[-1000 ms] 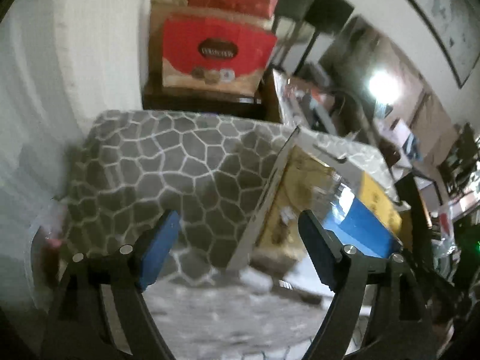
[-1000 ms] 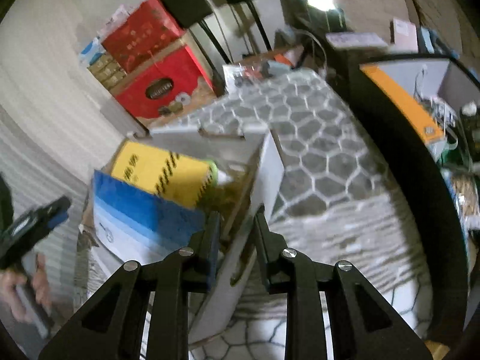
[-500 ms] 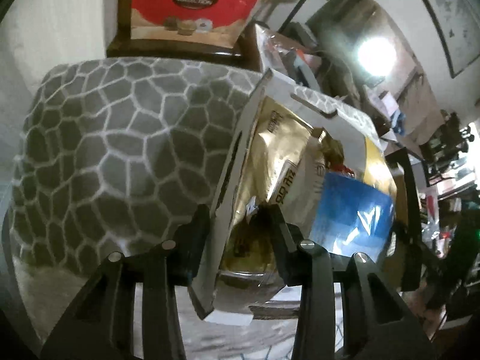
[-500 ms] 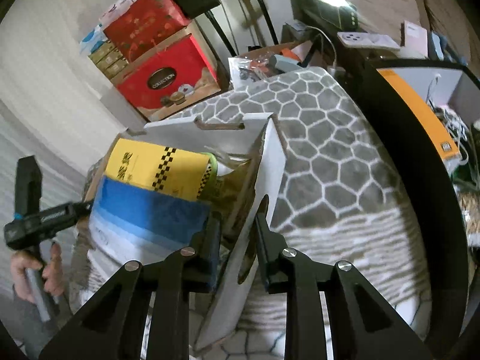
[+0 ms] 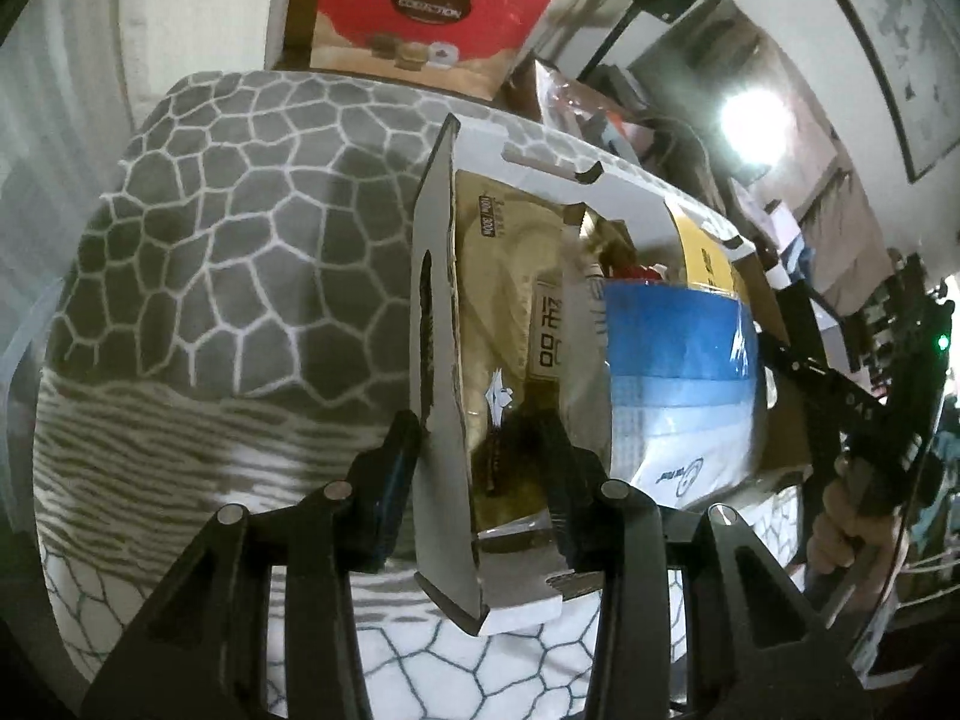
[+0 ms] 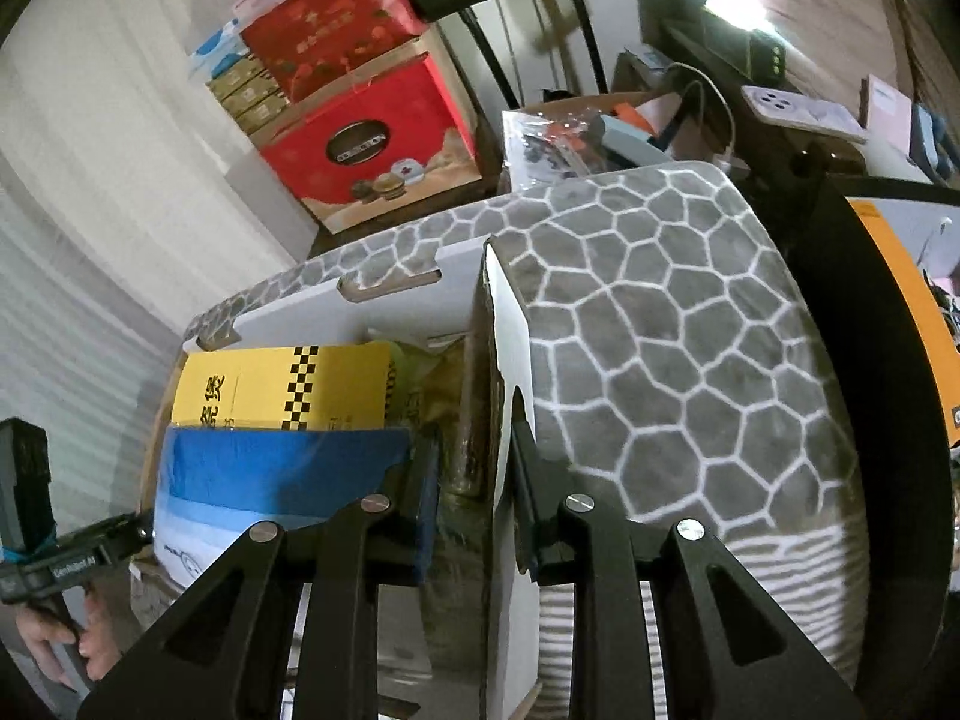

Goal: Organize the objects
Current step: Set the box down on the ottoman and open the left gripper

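Left claw (image 5: pixel 480 462) clamped on near side wall of white cardboard box (image 5: pixel 444 360); right claw (image 6: pixel 471 498) pinches opposite wall. Both grips apparently steady box for shifting. Box sits on grey patterned cushion (image 5: pixel 240 252), blue packet (image 5: pixel 672 348) and gold bag (image 5: pixel 510 300) packed between claws.

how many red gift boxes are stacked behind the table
2: the lower red box with the dark oval label sits just beyond the patterned table; a second red box rests on top. Others may be hidden.
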### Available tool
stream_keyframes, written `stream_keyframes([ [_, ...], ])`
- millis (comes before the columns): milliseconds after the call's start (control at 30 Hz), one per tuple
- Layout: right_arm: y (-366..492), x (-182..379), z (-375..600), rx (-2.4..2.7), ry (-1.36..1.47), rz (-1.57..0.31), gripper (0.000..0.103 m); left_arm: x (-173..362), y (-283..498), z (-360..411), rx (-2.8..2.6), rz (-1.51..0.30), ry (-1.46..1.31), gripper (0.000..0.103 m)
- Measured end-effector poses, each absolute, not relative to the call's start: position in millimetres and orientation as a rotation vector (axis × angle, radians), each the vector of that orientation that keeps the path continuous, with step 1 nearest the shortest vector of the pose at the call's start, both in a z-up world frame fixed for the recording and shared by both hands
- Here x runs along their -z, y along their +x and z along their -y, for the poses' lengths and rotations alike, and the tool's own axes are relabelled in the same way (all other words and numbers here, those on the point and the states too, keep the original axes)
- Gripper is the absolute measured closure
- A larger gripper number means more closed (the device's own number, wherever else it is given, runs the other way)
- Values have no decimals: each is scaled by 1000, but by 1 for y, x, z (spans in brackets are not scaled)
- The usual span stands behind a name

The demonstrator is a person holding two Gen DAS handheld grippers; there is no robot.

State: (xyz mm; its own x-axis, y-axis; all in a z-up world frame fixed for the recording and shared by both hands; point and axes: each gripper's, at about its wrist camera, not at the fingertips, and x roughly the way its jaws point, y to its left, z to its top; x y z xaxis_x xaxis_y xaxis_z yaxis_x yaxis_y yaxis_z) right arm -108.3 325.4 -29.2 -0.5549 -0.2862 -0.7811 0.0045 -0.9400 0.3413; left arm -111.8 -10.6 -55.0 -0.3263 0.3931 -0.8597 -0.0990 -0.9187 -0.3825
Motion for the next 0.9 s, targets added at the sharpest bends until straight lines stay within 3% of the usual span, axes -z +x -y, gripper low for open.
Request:
stream_keyframes([
  [367, -104, 28, -319, 2629, 1384, 369, 80, 57, -121, 5, -2321, 293, -1593, 62],
  [433, -102, 25, -318, 2644, 1387, 336, 80, 54, -119, 6, -2380, 247, -1601, 40],
  [467, -100, 21, -316, 2666, 1378, 309, 80, 52, -116, 8, -2415, 232, -1596, 34],
  [500, -94, 15, -315, 2717, 1364, 247, 73, 48, -112, 12, -2457, 221, -1582, 26],
  [567, -85, 9, -310, 2781, 1347, 164, 56, 40, -103, 19, -2523, 220, -1548, 22],
  [633, -68, -1, -304, 2832, 1291, 95, 53, 30, -91, 24, -2577, 224, -1487, 15],
  [900, -24, -23, -280, 2865, 1191, 53, 31, -6, -51, 4, -2674, 113, -1296, 6],
])
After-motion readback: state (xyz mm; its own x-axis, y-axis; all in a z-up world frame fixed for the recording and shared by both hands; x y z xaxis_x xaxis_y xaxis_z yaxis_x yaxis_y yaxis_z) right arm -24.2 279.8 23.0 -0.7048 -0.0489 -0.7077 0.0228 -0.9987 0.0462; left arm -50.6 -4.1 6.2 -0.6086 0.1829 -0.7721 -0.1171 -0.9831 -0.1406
